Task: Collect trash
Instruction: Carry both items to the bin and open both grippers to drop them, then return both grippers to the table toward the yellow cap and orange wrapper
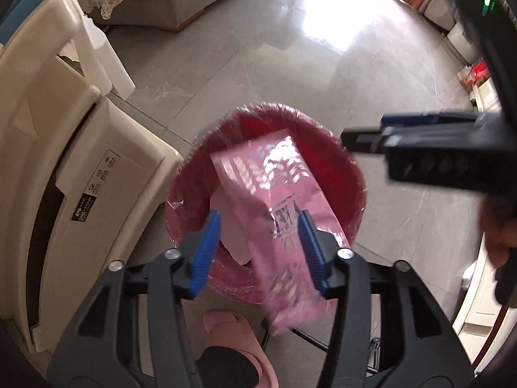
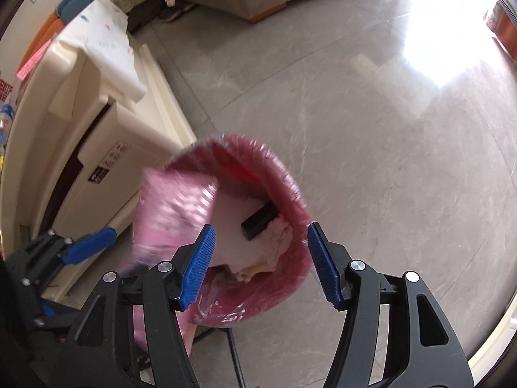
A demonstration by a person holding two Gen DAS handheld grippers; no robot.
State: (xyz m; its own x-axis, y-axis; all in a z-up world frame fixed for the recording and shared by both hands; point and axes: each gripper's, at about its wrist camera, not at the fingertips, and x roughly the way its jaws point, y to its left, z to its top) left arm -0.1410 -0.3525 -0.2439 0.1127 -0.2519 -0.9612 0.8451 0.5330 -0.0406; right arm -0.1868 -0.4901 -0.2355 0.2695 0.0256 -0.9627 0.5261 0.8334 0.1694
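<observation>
A red bin [image 1: 339, 148] lined with clear plastic stands on the floor below both grippers. A shiny pink foil bag [image 1: 258, 177], blurred, hangs over the bin's mouth between the spread fingers of my left gripper [image 1: 258, 245]; the pads do not press on it. My right gripper [image 1: 365, 139] reaches in from the right above the rim. In the right wrist view my right gripper [image 2: 258, 255] stands open over the bin [image 2: 284, 174] with nothing between its pads. The pink bag [image 2: 171, 213] is to its left. Inside lie a black object [image 2: 260, 221] and crumpled white paper [image 2: 278, 239].
A cream plastic cabinet [image 1: 97, 177] stands close to the left of the bin. A sofa [image 1: 181, 3] runs along the far side. Grey tiled floor [image 1: 290, 64] stretches beyond the bin, with glare. A foot in a pink slipper [image 1: 232, 333] is under my left gripper.
</observation>
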